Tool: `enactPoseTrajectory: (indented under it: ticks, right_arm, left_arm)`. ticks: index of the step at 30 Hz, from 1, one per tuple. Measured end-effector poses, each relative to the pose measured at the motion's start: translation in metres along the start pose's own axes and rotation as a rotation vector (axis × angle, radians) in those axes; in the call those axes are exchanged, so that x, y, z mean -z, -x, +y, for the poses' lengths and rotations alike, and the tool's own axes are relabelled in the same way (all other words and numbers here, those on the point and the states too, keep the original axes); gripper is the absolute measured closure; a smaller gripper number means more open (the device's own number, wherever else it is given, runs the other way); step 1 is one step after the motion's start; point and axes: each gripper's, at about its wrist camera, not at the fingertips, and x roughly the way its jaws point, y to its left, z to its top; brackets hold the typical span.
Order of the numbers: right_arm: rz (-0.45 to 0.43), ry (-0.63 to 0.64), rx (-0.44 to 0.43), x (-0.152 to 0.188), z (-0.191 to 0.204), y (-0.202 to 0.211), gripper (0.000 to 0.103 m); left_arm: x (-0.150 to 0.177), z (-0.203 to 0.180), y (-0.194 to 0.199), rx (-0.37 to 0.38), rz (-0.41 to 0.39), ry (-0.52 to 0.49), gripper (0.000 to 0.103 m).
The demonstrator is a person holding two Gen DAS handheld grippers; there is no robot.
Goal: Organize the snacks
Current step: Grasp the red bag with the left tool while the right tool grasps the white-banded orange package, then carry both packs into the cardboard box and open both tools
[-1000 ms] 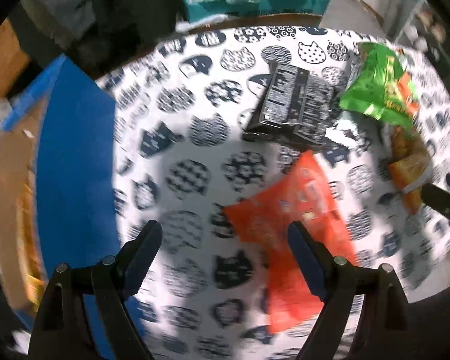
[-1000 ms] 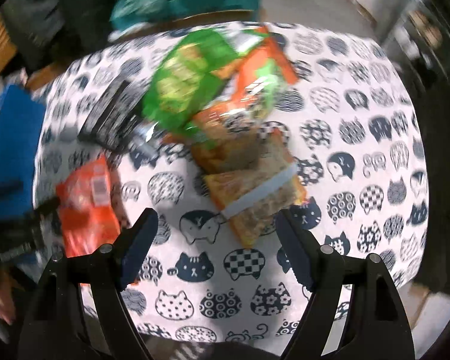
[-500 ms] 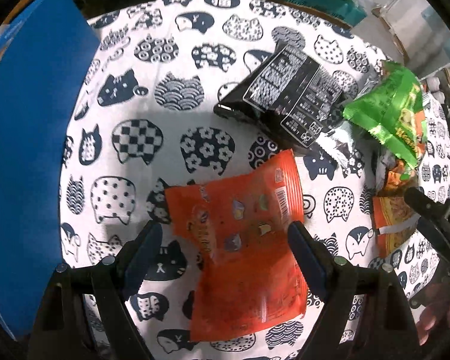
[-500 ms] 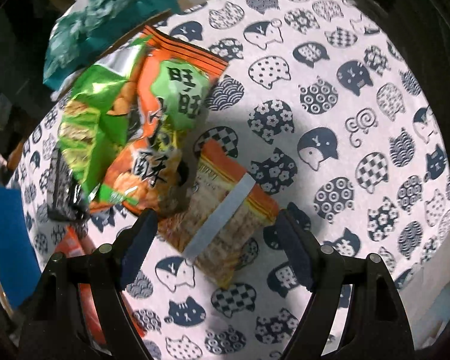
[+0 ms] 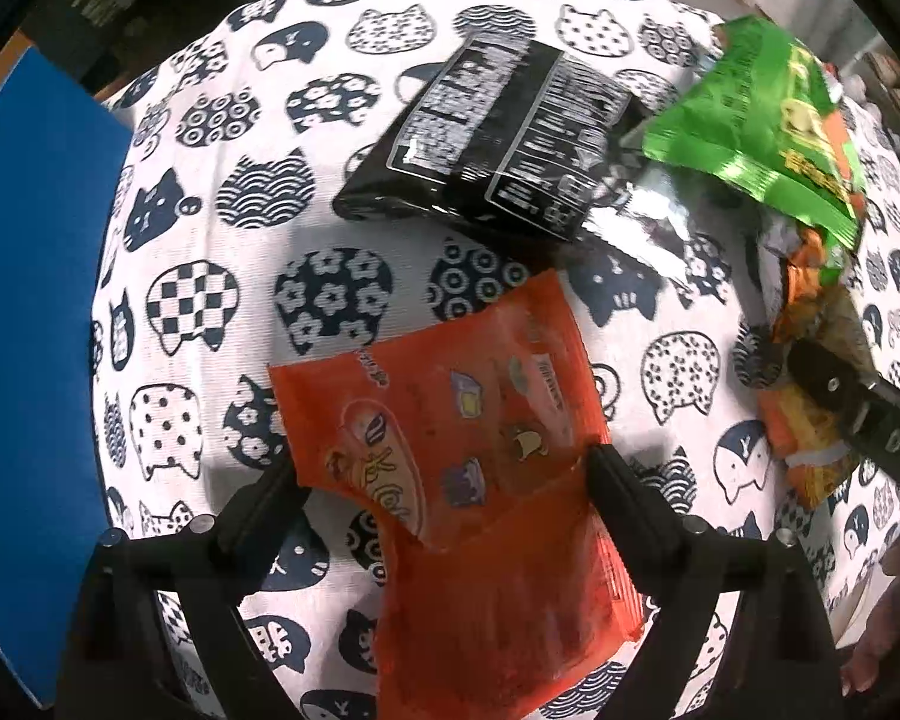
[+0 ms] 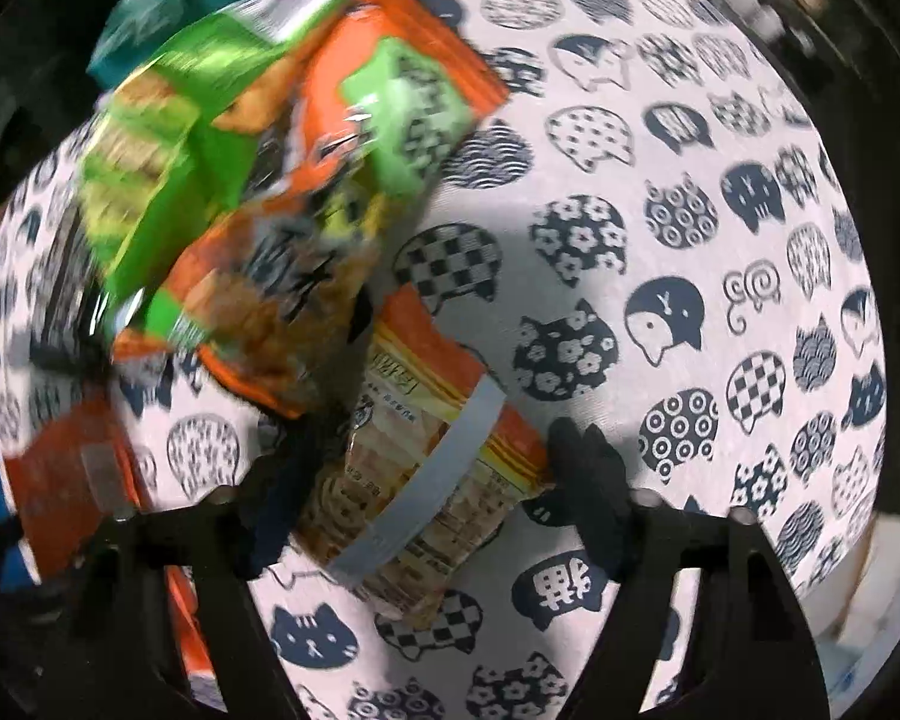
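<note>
A round table with a cat-print cloth (image 5: 222, 276) carries several snack packs. In the left wrist view my left gripper (image 5: 444, 474) is open, its fingers either side of a red-orange pack (image 5: 462, 456) lying flat. Beyond lie a black pack (image 5: 498, 138) and a green pack (image 5: 756, 126). In the right wrist view my right gripper (image 6: 432, 456) is open around an orange pack with a grey band (image 6: 426, 456). An orange-and-green pack (image 6: 330, 198) and the green pack (image 6: 150, 162) lie just beyond. The right gripper also shows in the left wrist view (image 5: 858, 414).
A blue box (image 5: 30, 360) stands left of the table. A teal bag (image 6: 210, 6) sits behind the table's far edge. The cloth to the right of the banded pack (image 6: 720, 240) is bare. The table edge drops off at the right.
Both grippers have moved down and forward. The red-orange pack now lies between the left fingers, and the banded orange pack between the right fingers. Both stay open.
</note>
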Motion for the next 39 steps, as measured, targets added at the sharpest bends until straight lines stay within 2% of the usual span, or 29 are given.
enactPoseTrajectory:
  ticks: [2, 4, 5, 7, 8, 9, 12, 17, 27, 39]
  right_arm:
    - [0.005, 0.039, 0.006, 0.003, 0.006, -0.001, 0.046]
    - [0.007, 0.061, -0.01, 0.008, 0.009, 0.001, 0.048]
    - [0.009, 0.066, -0.017, 0.011, 0.008, 0.003, 0.048]
    - [0.006, 0.088, -0.025, 0.016, 0.006, 0.009, 0.049]
    - [0.001, 0.102, -0.023, 0.02, 0.004, 0.015, 0.05]
    - [-0.006, 0.116, -0.019, 0.024, 0.004, 0.019, 0.05]
    - [-0.028, 0.157, -0.002, 0.037, 0.002, 0.036, 0.05]
    - [-0.059, 0.226, 0.016, 0.052, 0.014, 0.069, 0.05]
    - [-0.157, 0.345, 0.076, 0.062, 0.035, 0.11, 0.05]
    - [-0.273, 0.429, 0.091, 0.05, 0.056, 0.134, 0.051]
  left_arm:
    - [0.001, -0.006, 0.002, 0.017, -0.014, -0.031, 0.018]
    - [0.002, -0.01, 0.005, 0.043, -0.019, -0.056, 0.035]
    - [0.004, -0.011, 0.006, 0.052, -0.016, -0.059, 0.038]
    - [0.007, -0.011, 0.008, 0.085, -0.015, -0.065, 0.055]
    - [0.006, -0.008, 0.01, 0.097, -0.014, -0.067, 0.058]
    - [0.007, -0.008, 0.01, 0.113, -0.01, -0.07, 0.067]
    - [0.008, -0.003, 0.013, 0.135, -0.008, -0.086, 0.073]
    - [0.014, -0.002, 0.03, 0.121, -0.032, -0.146, 0.074]
    - [0.021, -0.003, 0.08, 0.033, -0.154, -0.253, 0.074]
    - [0.018, 0.041, 0.122, -0.061, -0.307, -0.306, 0.074]
